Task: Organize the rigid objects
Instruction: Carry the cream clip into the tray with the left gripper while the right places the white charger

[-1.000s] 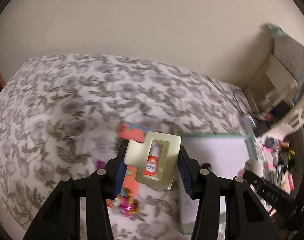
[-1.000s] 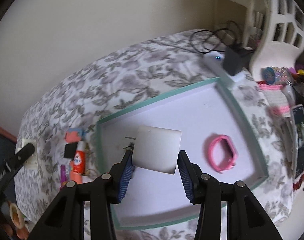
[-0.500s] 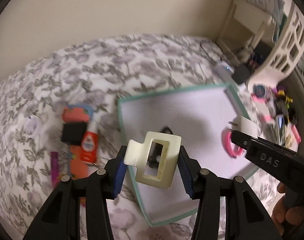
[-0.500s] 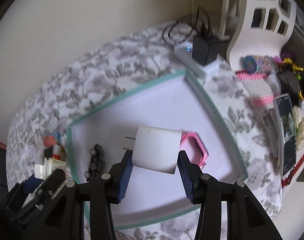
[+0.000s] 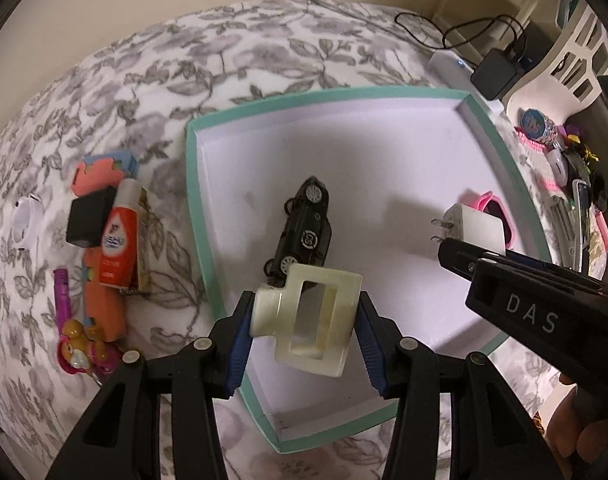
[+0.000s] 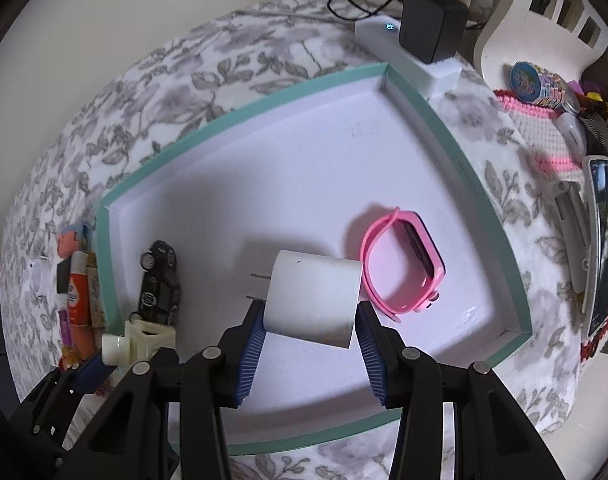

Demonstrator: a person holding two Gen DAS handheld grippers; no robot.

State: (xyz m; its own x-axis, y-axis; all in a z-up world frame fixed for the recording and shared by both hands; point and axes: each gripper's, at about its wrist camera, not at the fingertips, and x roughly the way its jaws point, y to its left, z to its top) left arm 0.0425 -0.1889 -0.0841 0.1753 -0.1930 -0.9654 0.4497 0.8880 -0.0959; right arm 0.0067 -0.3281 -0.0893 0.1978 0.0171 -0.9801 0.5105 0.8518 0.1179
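The left gripper (image 5: 304,316) has its jaws clamped on a cream hair claw clip (image 5: 309,320), its long axis across them; the teal-rimmed box lid (image 5: 196,208) lies directly below. The right gripper (image 6: 309,320) pinches a white charger plug (image 6: 311,300) above the lid beside the pink watch (image 6: 403,264).

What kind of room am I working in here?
Probably a bedroom: a floral bedspread under the teal-rimmed tray, a power strip with a charger, and a white lattice chair nearby.
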